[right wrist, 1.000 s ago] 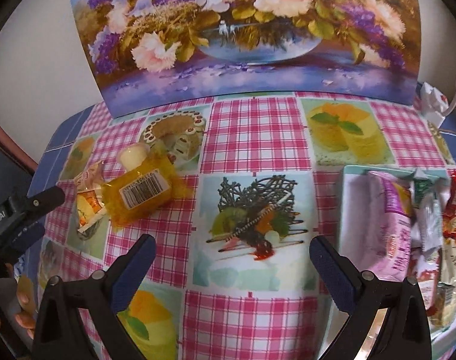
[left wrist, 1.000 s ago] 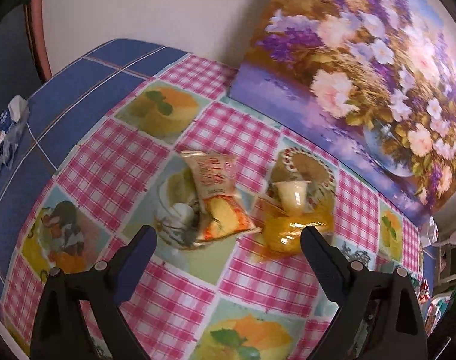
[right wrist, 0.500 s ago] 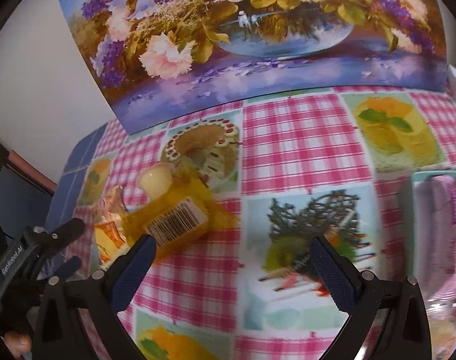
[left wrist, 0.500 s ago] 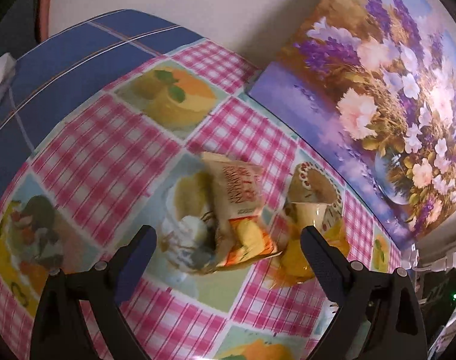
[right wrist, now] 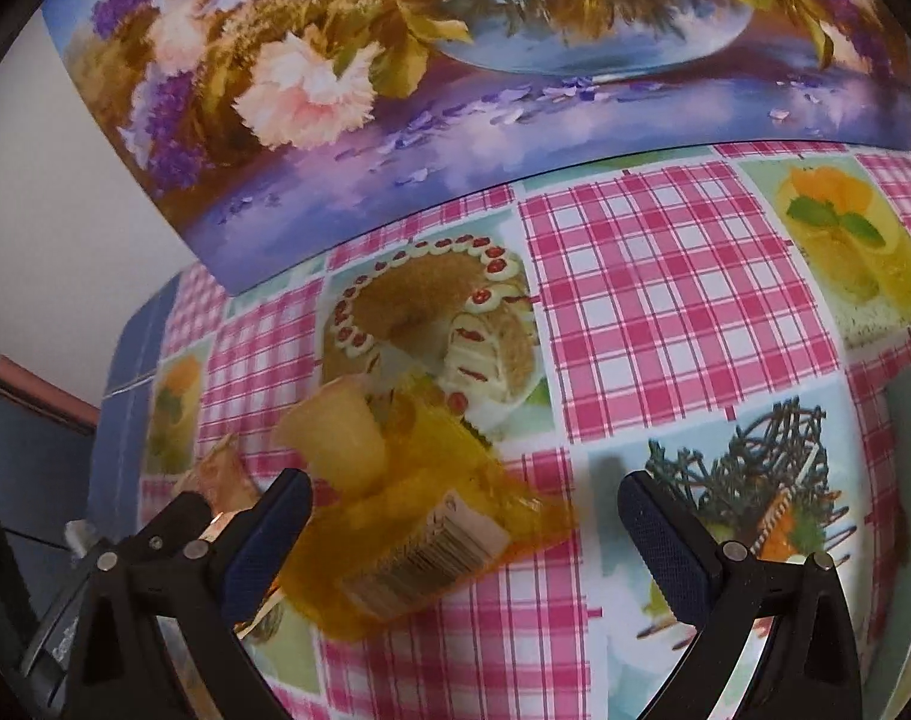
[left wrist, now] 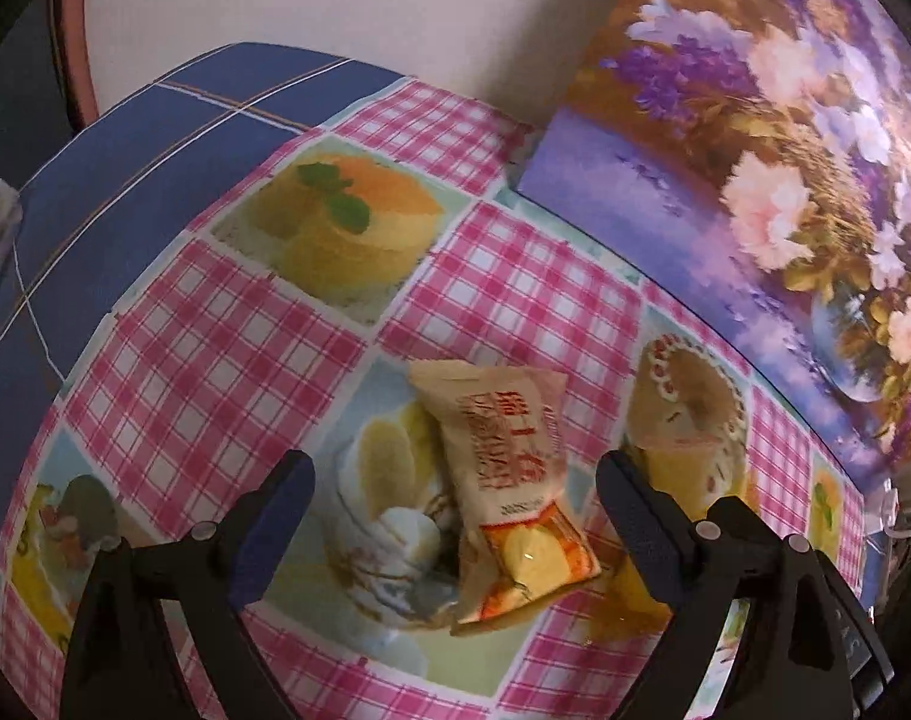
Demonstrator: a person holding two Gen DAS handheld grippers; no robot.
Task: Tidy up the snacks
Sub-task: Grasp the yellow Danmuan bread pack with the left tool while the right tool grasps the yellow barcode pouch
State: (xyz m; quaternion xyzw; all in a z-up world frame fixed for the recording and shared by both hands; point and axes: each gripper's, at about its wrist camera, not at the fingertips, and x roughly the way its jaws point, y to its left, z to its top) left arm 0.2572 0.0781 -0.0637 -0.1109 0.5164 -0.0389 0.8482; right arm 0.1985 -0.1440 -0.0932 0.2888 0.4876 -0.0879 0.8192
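Step in hand: approach for pickup. Left claw (left wrist: pixel 449 516) apart, straddling orange-beige snack packet (left wrist: pixel 506 480) on table (left wrist: pixel 203 354). Right claw (right wrist: pixel 464 540) apart over yellow jelly pouch (right wrist: pixel 419 516), just right of packet. Next move likely: lower, clamp.

We see a table covered with a glossy pink-and-white checked tablecloth printed with dessert pictures (left wrist: pixel 227 360), its far left part a navy cloth with thin pale lines (left wrist: pixel 125 162). On the checked cloth lies a beige and orange crinkled snack packet with red lettering (left wrist: pixel 509 480), flat over a printed ice-cream panel. Just beside it, perhaps touching, rests a clear yellow wrapped snack with a barcode label and a pale cup-shaped end (right wrist: pixel 407 516). A floral painting in purple and pink (right wrist: pixel 455 90) stands at the table's back edge against the wall.
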